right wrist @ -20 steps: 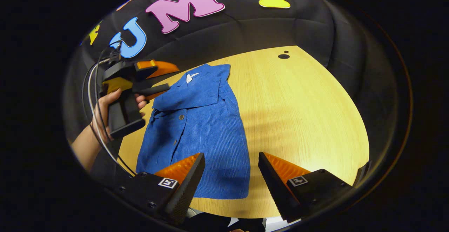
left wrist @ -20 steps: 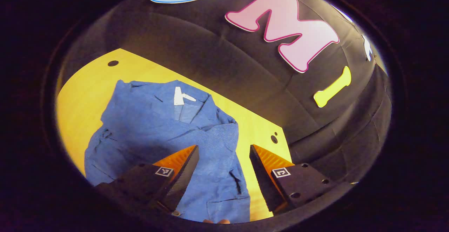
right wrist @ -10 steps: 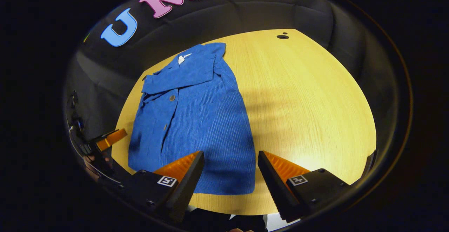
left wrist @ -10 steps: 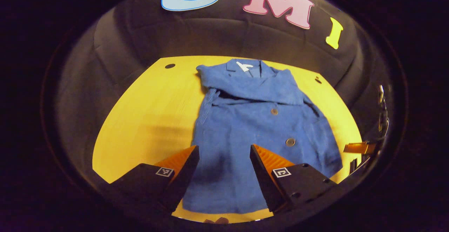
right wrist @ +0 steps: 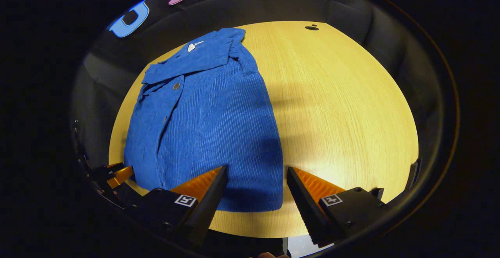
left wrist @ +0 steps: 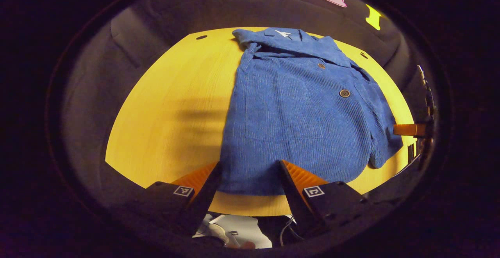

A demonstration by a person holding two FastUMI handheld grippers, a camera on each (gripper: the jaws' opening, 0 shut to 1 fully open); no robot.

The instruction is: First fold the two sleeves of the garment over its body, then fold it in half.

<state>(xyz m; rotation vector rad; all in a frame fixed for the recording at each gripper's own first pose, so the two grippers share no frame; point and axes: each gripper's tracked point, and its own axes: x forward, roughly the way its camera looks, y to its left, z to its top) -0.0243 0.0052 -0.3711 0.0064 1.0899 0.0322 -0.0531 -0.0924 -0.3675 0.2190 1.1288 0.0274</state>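
While both tongs [left wrist: 249, 174] [right wrist: 254, 180] gape, the jacket [left wrist: 304, 109] lies flat — sleeves folded

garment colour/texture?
Blue with fine ribbing, corduroy-like, on the garment; clearest in the right gripper view.

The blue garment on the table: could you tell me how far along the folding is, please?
Done: both sleeves look folded over the body of the blue garment, which lies as a narrow rectangle on the table. In hand: nothing; the left gripper and right gripper are open at the near hem. Left: the fold in half.
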